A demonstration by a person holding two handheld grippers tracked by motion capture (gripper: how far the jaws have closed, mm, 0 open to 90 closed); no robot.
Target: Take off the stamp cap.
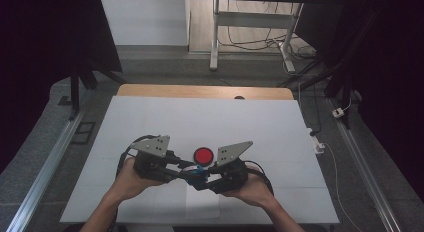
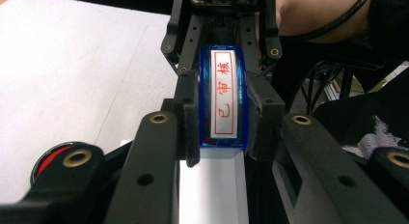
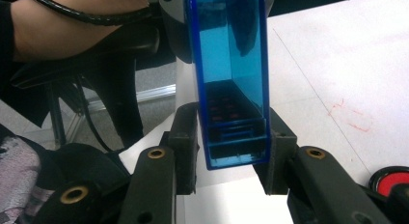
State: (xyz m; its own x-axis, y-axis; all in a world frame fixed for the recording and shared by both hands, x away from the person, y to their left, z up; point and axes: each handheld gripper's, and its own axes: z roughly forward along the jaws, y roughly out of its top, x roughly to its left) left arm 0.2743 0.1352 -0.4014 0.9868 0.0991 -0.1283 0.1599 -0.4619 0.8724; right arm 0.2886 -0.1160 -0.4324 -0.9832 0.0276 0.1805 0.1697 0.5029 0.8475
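A blue see-through stamp (image 1: 199,171) hangs between both grippers just above the white sheet (image 1: 165,117). My left gripper (image 1: 192,169) comes in from the left and is shut on it. In the left gripper view the stamp's (image 2: 225,96) white face with red characters points at the camera, and the pads of the left gripper (image 2: 223,120) press its sides. My right gripper (image 1: 205,178) comes in from the right and is shut on the other end. In the right gripper view the stamp's blue body (image 3: 229,50) rises between the pads of the right gripper (image 3: 235,137).
A round red ink pad (image 1: 203,155) with a black rim lies on the sheet just beyond the grippers. It also shows as the ink pad (image 2: 48,159) by my left jaw and the ink pad (image 3: 393,181) by my right. A faint red stamp mark (image 3: 352,115) is on the paper. The wooden table edge (image 1: 200,91) lies at the far side.
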